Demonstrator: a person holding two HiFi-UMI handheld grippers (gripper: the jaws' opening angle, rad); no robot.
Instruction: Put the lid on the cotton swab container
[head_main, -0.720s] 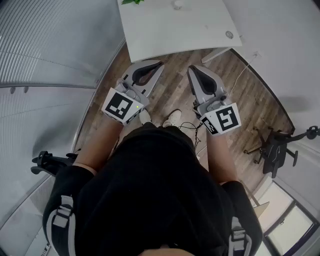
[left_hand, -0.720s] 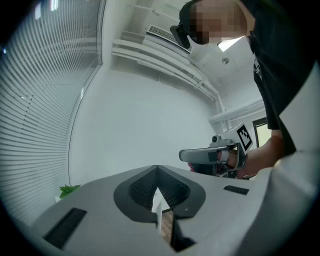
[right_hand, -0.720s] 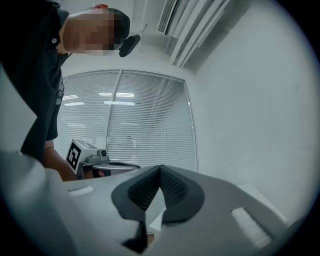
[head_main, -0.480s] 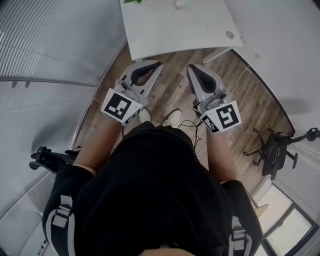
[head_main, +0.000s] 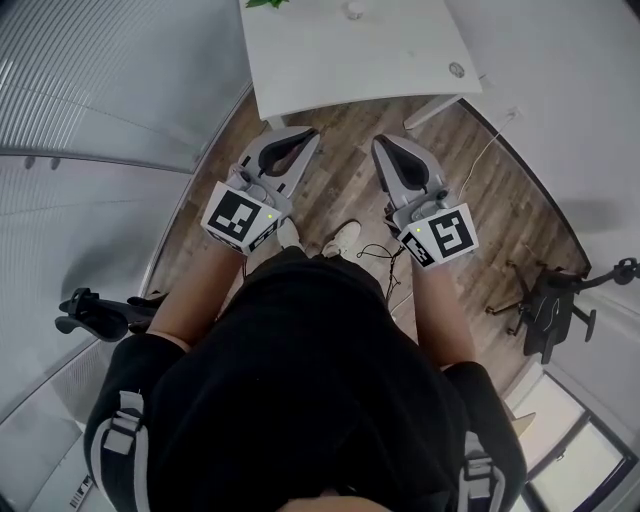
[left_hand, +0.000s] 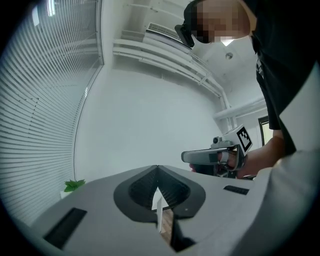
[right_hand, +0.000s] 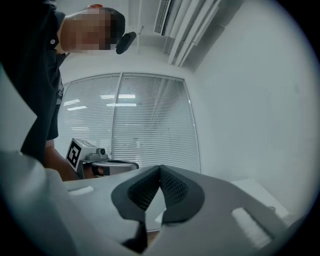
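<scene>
In the head view my left gripper (head_main: 313, 132) and right gripper (head_main: 378, 141) are held side by side in front of the person's body, over the wood floor and short of the white table (head_main: 340, 70). Both are shut with nothing between the jaws. The left gripper view shows the left gripper (left_hand: 157, 167) with its jaws meeting at the tip, and the right gripper view shows the same for the right gripper (right_hand: 160, 167). A small pale round thing (head_main: 353, 10) sits at the table's far edge, too small to identify. No lid can be made out.
A green plant (head_main: 265, 3) stands at the table's far left, and a small round disc (head_main: 457, 69) lies near its right corner. Blinds run along the left. A black stand (head_main: 550, 305) is on the floor at right, and a cable (head_main: 375, 250) lies by the person's feet.
Both grippers have edged slightly forward toward the table. Their jaws stay shut.
</scene>
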